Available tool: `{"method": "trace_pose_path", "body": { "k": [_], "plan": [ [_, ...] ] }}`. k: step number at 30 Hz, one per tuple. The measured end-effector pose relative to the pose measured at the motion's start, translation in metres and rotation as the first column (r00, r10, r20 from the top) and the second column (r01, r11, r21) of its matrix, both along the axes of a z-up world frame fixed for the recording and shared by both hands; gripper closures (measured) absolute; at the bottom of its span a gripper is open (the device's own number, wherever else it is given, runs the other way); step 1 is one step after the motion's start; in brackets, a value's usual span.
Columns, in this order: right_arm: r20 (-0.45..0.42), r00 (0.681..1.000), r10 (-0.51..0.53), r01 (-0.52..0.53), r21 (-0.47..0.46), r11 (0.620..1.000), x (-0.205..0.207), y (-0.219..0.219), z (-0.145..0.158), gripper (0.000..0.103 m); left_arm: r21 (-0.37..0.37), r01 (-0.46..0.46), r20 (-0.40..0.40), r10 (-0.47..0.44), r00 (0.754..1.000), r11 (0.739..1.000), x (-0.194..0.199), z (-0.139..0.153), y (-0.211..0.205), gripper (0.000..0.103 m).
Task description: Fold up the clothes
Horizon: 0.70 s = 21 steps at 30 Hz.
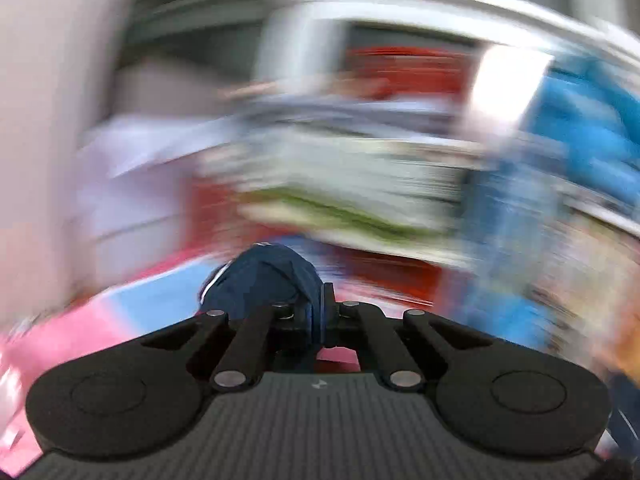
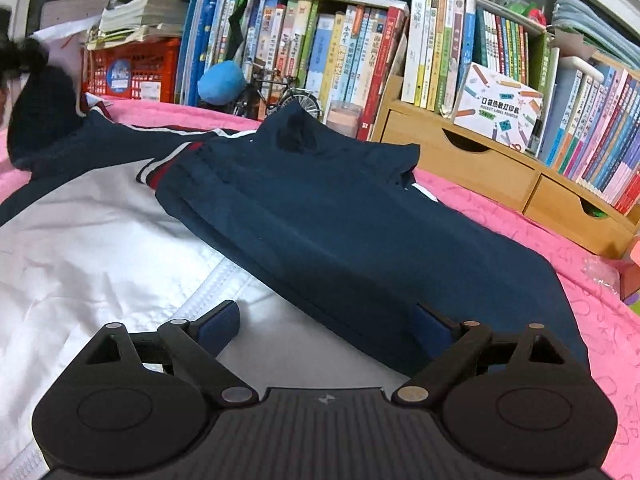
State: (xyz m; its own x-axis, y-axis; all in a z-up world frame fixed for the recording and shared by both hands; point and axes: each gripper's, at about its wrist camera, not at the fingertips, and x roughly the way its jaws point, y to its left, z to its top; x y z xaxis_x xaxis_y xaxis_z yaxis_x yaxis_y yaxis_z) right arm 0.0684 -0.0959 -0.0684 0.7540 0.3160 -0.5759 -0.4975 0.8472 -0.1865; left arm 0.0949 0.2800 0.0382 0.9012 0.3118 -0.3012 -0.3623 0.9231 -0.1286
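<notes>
Two grippers, one clenched on cloth and one spread wide over a half-folded jacket.

The left gripper (image 1: 318,316) is clamped on a bunch of navy fabric (image 1: 264,280), presumably so that part of the garment can be carried across for a fold (everything beyond it is smeared by blur). The right gripper (image 2: 334,326) has its fingers wide apart with nothing pinched, low over the navy-and-white jacket (image 2: 320,220), which lies on the pink bedspread (image 2: 560,240) with a navy sleeve already laid over the white body; beyond stand a wooden drawer unit (image 2: 480,168) and rows of books (image 2: 340,48).
</notes>
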Motion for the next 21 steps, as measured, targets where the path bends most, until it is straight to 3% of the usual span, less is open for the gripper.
{"method": "trace_pose_path", "body": {
  "k": [2,3,7,9,11,12,13,14,15,18,21],
  "plan": [
    [-0.006,1.0,-0.004,0.004,0.001,1.0,0.001,0.0,0.001,0.01,0.022,0.156,-0.086,-0.153,0.984,0.988,-0.002,-0.001,-0.044,0.096],
    [-0.019,1.0,-0.009,0.009,0.017,1.0,0.003,-0.002,0.003,0.01,0.021,0.231,-0.142,-0.226,0.964,0.973,-0.002,-0.006,-0.065,0.094],
    [-0.089,0.996,-0.032,0.043,0.118,0.992,0.01,-0.01,0.02,0.01,-0.016,0.445,-0.343,-0.423,0.839,0.895,-0.015,-0.041,-0.126,0.078],
    [-0.114,0.993,-0.03,0.05,0.173,0.984,0.013,-0.012,0.032,0.01,-0.054,0.477,-0.364,-0.462,0.809,0.878,-0.029,-0.049,-0.136,0.075],
    [-0.095,0.995,0.008,0.013,0.213,0.977,0.013,-0.004,0.053,0.008,-0.114,0.509,-0.336,-0.515,0.789,0.854,-0.05,-0.048,-0.134,0.072],
    [-0.078,0.996,0.035,-0.017,0.22,0.975,0.012,0.003,0.063,0.006,-0.132,0.522,-0.303,-0.536,0.788,0.843,-0.063,-0.045,-0.129,0.068],
    [-0.055,0.996,0.073,-0.059,0.21,0.976,0.01,0.018,0.07,0.003,-0.149,0.536,-0.27,-0.555,0.787,0.831,-0.076,-0.041,-0.124,0.057],
    [-0.032,0.993,0.114,-0.106,0.192,0.976,0.008,0.038,0.073,0.002,-0.147,0.536,-0.239,-0.556,0.796,0.831,-0.089,-0.038,-0.118,0.049],
    [-0.009,0.988,0.156,-0.152,0.174,0.973,0.006,0.057,0.076,0.001,-0.118,0.516,-0.218,-0.529,0.82,0.849,-0.1,-0.036,-0.111,0.036],
    [0.055,0.958,0.281,-0.285,0.111,0.952,0.0,0.114,0.086,0.001,0.002,0.404,-0.194,-0.396,0.897,0.915,-0.125,-0.033,-0.088,0.034],
    [0.109,0.912,0.395,-0.401,0.028,0.916,-0.002,0.189,0.08,0.001,0.029,0.309,-0.211,-0.296,0.932,0.951,-0.137,-0.038,-0.067,0.034]
  ]
}}
